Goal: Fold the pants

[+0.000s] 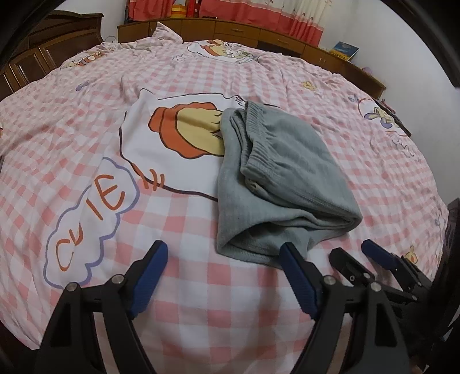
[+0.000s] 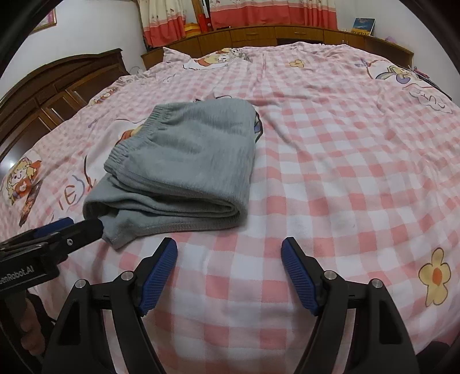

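Observation:
Grey pants (image 1: 276,175) lie folded into a thick stack on the pink checked bed cover (image 1: 201,230), waistband on top; they also show in the right wrist view (image 2: 184,167). My left gripper (image 1: 224,253) is open and empty just in front of the stack's near edge, its right finger close to the cloth; it also shows at the left of the right wrist view (image 2: 77,225). My right gripper (image 2: 230,247) is open and empty, just in front of and to the right of the stack; it also shows in the left wrist view (image 1: 356,253).
The bed cover (image 2: 345,172) has cartoon prints. A dark wooden wardrobe (image 2: 51,95) stands at the left. A low wooden cabinet (image 2: 258,37) runs behind the bed, with a book (image 2: 363,26) on it and curtains (image 2: 258,14) above.

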